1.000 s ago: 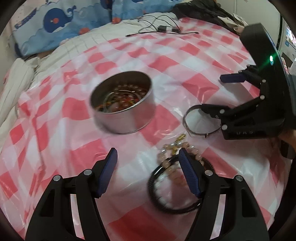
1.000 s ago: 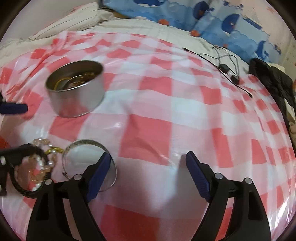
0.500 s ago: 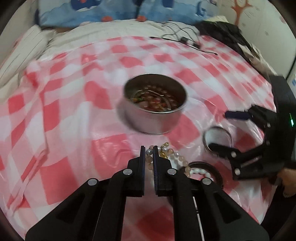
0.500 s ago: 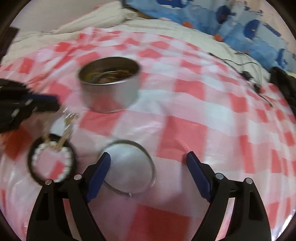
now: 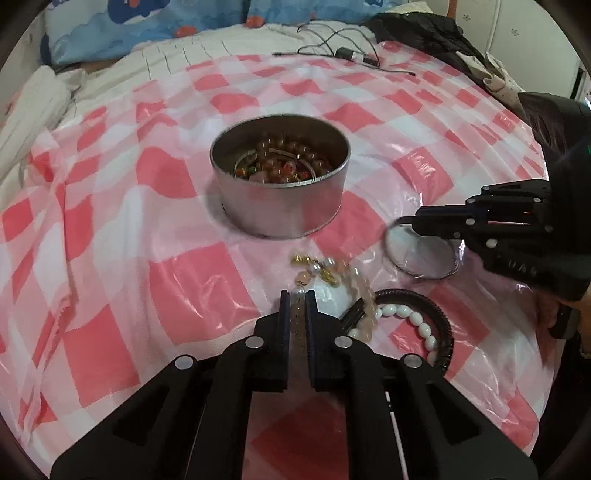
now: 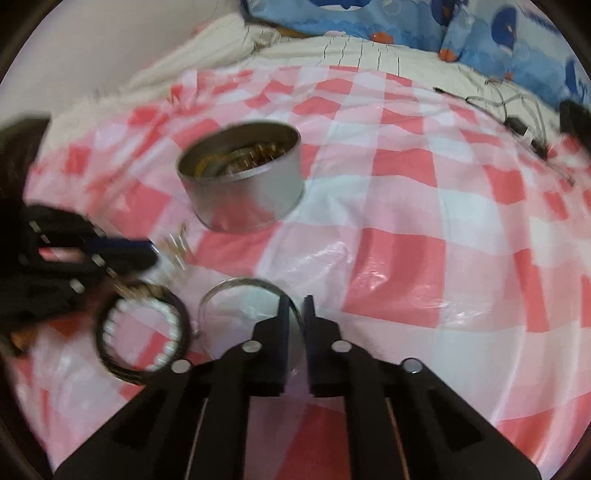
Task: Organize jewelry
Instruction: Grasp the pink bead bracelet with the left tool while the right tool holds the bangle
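Observation:
A round metal tin (image 5: 280, 192) holding bead bracelets stands on the red-checked cloth; it also shows in the right wrist view (image 6: 243, 181). My left gripper (image 5: 296, 295) is shut on the pink bead bracelet with gold charms (image 5: 325, 273), which trails onto the cloth. Beside it lie a white bead bracelet (image 5: 413, 321) inside a black ring (image 5: 443, 317). My right gripper (image 6: 295, 301) is shut on the rim of the thin silver bangle (image 6: 236, 288), which also shows in the left wrist view (image 5: 421, 254).
The red-and-white plastic cloth (image 5: 147, 277) covers a bed. Black cables and a charger (image 5: 343, 53) lie at the far edge, dark clothing (image 5: 424, 33) at the far right, blue whale-print bedding (image 6: 406, 22) behind.
Both grippers were open a second ago. The left closed on the pink bead bracelet half a second ago. The right gripper has now closed on the silver bangle.

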`<state>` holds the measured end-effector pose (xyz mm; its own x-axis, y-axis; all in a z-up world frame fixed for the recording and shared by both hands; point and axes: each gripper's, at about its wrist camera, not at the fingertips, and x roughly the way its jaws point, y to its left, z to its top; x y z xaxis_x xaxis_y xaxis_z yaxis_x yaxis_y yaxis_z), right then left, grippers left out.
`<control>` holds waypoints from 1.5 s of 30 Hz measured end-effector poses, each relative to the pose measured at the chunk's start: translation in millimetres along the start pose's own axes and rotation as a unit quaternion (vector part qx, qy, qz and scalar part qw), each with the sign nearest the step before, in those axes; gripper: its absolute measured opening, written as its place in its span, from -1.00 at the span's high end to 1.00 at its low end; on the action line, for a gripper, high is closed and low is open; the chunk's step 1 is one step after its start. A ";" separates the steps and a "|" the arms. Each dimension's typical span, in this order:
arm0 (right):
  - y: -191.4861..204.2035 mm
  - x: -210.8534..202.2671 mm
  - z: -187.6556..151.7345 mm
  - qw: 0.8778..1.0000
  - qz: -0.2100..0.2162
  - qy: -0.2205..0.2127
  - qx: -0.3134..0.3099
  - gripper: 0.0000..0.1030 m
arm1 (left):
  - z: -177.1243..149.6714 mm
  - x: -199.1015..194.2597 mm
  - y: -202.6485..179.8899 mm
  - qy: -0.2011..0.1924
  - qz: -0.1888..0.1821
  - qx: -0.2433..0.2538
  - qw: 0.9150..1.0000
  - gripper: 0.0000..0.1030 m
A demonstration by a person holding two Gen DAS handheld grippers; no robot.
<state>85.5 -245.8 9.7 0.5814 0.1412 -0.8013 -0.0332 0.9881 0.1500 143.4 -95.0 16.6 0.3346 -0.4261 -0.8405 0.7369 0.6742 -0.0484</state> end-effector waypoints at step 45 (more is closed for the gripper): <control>-8.8 -0.7 6.7 0.999 -0.027 -0.021 0.013 0.94 | 2.3 -2.5 6.5 -0.017 0.027 -0.004 0.999 0.87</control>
<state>90.8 -255.1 12.9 0.6153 0.0854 -0.7836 0.0202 0.9921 0.1239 148.7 -90.9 19.6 0.3938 -0.4098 -0.8228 0.7131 0.7010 -0.0078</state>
